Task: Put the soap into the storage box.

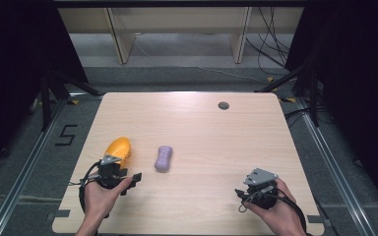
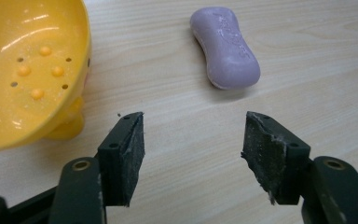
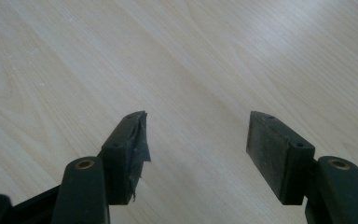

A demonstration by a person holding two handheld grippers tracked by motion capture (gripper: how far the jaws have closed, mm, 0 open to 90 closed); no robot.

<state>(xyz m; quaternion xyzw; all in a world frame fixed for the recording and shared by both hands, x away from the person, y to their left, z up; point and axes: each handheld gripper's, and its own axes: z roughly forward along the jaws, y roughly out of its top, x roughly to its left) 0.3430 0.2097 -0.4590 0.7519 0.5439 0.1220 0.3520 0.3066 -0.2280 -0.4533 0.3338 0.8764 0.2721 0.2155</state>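
Left tongs (image 2: 193,140) parted, empty — purple soap (image 2: 224,45) ahead, apart; right tongs (image 3: 196,140) parted, empty.

Light wooden table (image 1: 202,123) with grommet (image 1: 223,105)

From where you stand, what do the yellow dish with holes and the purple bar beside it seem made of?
The yellow dish looks like glossy moulded plastic: bright highlights, raised studs, drain holes. The purple bar looks like matte soap: waxy surface, embossed lettering, rounded waisted shape.
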